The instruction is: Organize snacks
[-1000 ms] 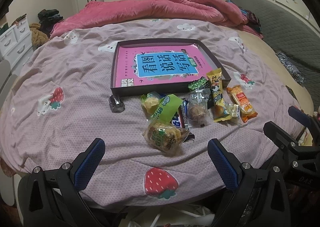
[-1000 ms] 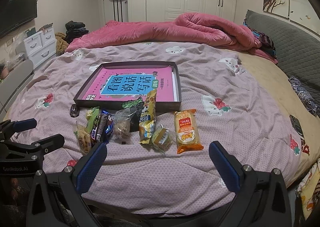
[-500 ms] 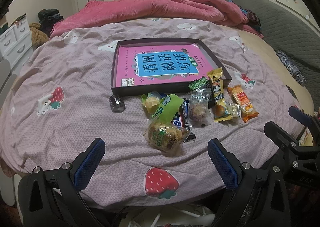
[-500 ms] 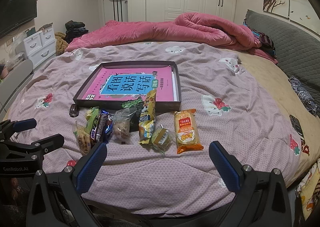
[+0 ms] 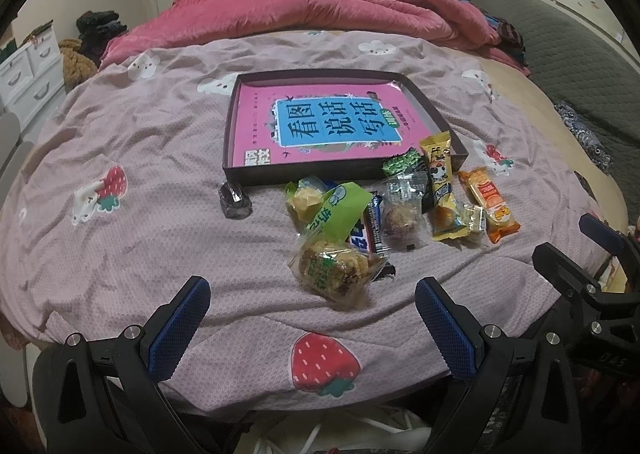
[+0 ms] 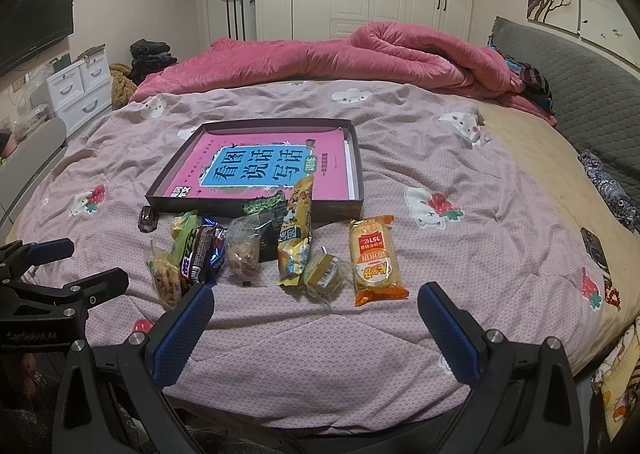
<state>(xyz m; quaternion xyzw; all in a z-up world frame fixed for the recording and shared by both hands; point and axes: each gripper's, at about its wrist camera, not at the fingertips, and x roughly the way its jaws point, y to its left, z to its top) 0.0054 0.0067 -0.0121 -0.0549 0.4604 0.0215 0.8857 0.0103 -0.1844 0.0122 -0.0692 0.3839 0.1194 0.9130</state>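
A shallow dark box (image 5: 230, 146) (image 6: 358, 170) with a pink and blue book inside lies on the bed. Several wrapped snacks are piled in front of it: a green-topped cookie bag (image 5: 336, 266), a dark chocolate bar (image 6: 196, 254), a clear-wrapped pastry (image 5: 400, 218), a yellow packet (image 6: 298, 230), an orange cake pack (image 6: 374, 258) and a small dark candy (image 5: 234, 201) off to the left. My left gripper (image 5: 312, 324) is open, held near the bed's front edge below the cookie bag. My right gripper (image 6: 316, 328) is open too, below the yellow and orange packs. Neither holds anything.
A pink duvet (image 6: 340, 58) is bunched at the far end of the bed. A grey headboard (image 6: 592, 82) runs along the right. White drawers (image 6: 76, 90) stand at the left, wardrobes behind. A dark phone (image 6: 594, 250) lies near the bed's right edge.
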